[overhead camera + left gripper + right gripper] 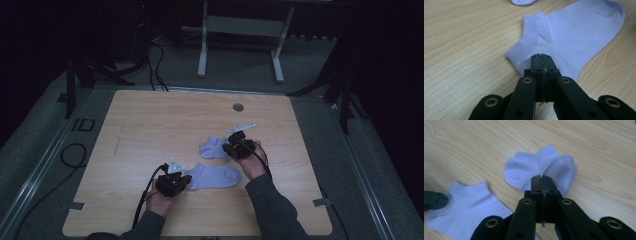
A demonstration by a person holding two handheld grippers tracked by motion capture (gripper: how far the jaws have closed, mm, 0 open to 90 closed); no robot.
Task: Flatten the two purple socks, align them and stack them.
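Wooden table (150, 125) with two pale socks (214, 176), apart.

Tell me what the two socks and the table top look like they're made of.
Flat sock: soft knit fabric, pale lilac, matte; ribbed weave shows at the cuff, probably cotton blend. Folded sock: apparently the same knit, fold creases visible. Table: light wood-grain surface, smooth with low sheen; likely laminate rather than solid wood, though the look leaves that open.

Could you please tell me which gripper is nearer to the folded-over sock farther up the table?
Right. The right gripper sits at the folded sock, jaws shut at its edge. The left gripper is lower down, shut at the cuff of the flat sock.
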